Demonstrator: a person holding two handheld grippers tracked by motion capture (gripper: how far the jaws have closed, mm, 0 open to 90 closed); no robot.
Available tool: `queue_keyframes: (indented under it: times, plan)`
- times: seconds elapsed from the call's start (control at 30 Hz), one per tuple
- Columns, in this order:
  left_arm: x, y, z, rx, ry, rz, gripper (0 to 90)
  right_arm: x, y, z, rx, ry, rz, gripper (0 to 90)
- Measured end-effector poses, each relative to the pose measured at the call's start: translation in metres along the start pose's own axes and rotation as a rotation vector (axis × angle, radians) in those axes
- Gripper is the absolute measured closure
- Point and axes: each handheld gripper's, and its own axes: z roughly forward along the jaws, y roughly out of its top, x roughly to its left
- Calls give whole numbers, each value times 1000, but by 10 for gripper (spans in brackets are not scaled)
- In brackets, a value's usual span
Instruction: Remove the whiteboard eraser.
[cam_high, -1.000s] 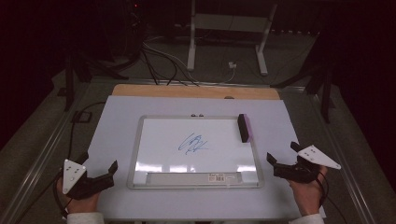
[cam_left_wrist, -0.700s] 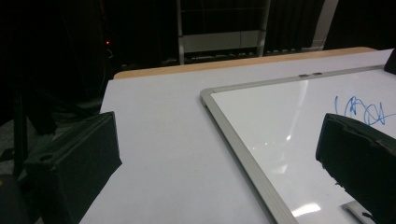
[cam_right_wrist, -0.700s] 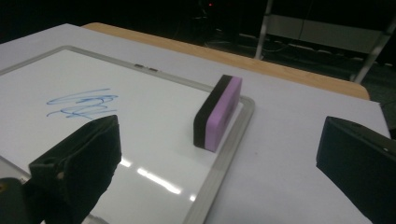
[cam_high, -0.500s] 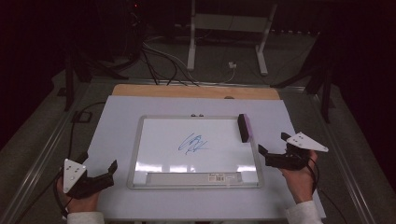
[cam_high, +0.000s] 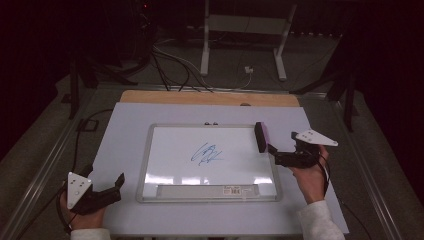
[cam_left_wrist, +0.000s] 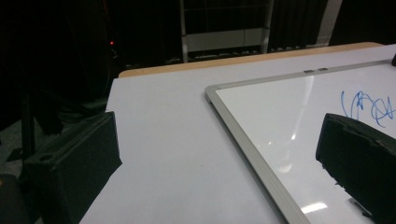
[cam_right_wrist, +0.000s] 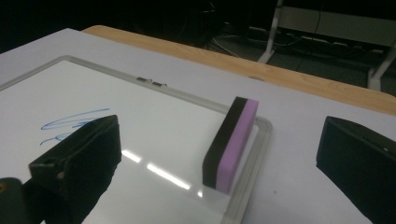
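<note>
While right gripper gapes at eraser on whiteboard's right edge, I'd worry about clipping it sideways, probably smearing scribble; left gripper idle, open too.

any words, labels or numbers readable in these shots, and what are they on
No text can be read as words.
Blue marker scribble on the white framed whiteboard: a loose squiggle, no legible letters.
Small white sticker with a barcode-like strip on the whiteboard's bottom tray: print too small and blurred to read.
Black and purple foam eraser, between the jaws of the open right claw: no markings visible.
</note>
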Motion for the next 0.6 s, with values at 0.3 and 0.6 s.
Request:
queue_keyframes:
  times: [0.3, 0.6]
  plan:
    - [2, -1, 1, 2, 8, -2, 5, -1, 12, 23, 25, 5, 0, 1]
    - [0, 0, 0, -8, 7, 3, 5, -6, 15, 34, 33, -8, 10, 2]
